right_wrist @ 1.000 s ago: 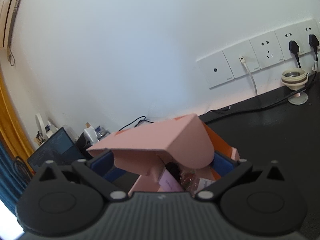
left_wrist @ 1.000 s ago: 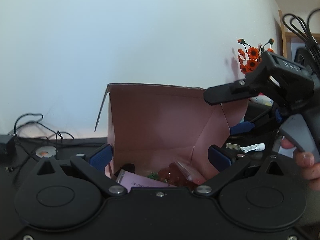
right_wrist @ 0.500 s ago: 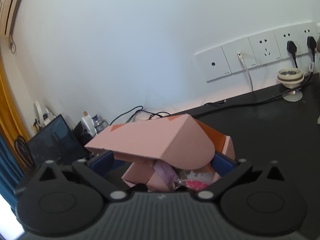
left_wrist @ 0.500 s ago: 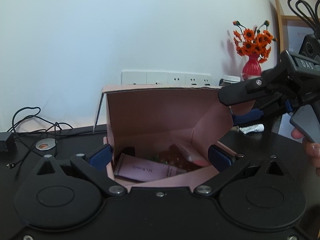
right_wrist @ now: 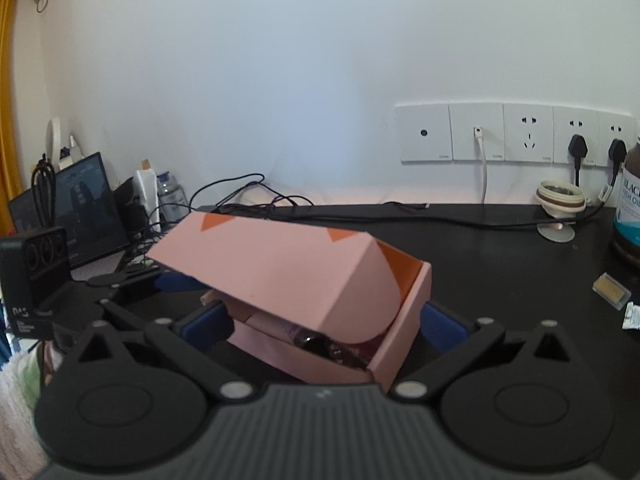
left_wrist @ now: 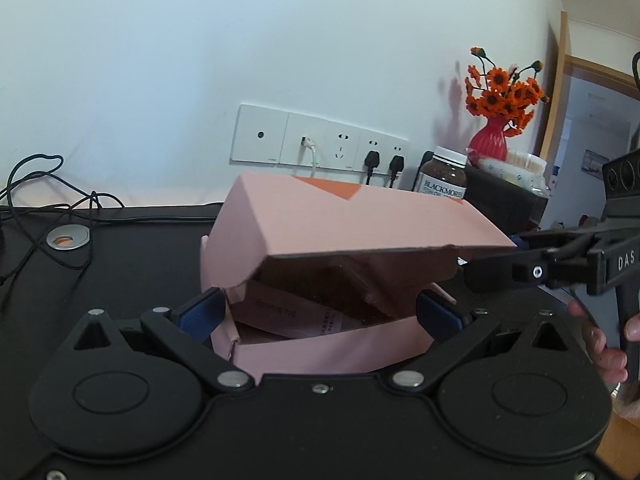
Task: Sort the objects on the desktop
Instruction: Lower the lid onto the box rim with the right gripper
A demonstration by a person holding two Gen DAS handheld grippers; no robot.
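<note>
Left gripper (left_wrist: 318,314) is straddling the pink box (left_wrist: 340,240) at frame centre on the black worktop (left_wrist: 120,248), fingers spread and clear of its walls. The lid (right_wrist: 276,276) is hanging half-shut. On the right, the right gripper (right_wrist: 324,326) is also gaping; best press the lid's front edge down evenly, tucking the flap inside.

We see a pink cardboard box (left_wrist: 320,354) on the black surface (right_wrist: 500,264), its lid (right_wrist: 276,268) tilted half shut over a pale pink carton (left_wrist: 296,314) lying inside
</note>
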